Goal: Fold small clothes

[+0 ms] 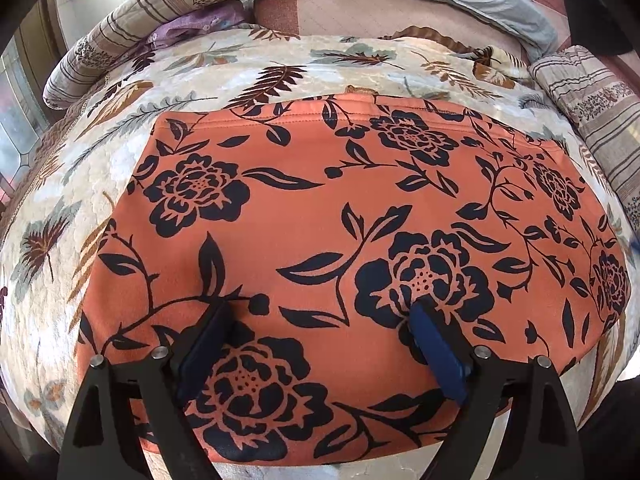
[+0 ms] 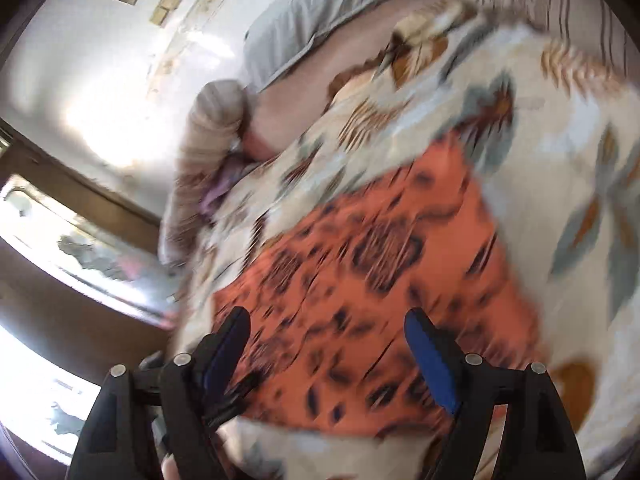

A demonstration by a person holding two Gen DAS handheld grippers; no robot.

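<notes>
I am holding my left tongs (image 1: pixel 320 312) spread wide and grasping nothing, their blue pads (image 1: pixel 438 354) hanging just over the orange flowered garment (image 1: pixel 340 216). The garment is lying flat and smooth on the leaf-print blanket (image 1: pixel 248 68) that covers the bed, its stitched hem running along the far side at 12 o'clock and its near edge sitting under my tongs at 6 o'clock.

My right tongs (image 2: pixel 326 330) are also released and carrying nothing. That view is smeared with motion blur, so I am judging that this hand is swinging fast, with the same garment (image 2: pixel 372 280) spreading from between the pads toward 1 o'clock.

The risks, as I am reading them:

- The right hand is travelling quickly. If I am coming down at that pace, the pads may be shoving the cloth into a wrinkle instead of pinching a clean corner.
- The blanket is soft and sitting directly beneath. Closing low, I may be catching blanket along with the garment and dragging both.
- My left pads are sitting inward of the near edge, not at a corner. Closing here would be bunching the middle and giving a crooked fold.
- The cloth looks thin and slippery; if only one hand is lifting, the fold line will be skewing toward 3 or 9 o'clock.
</notes>
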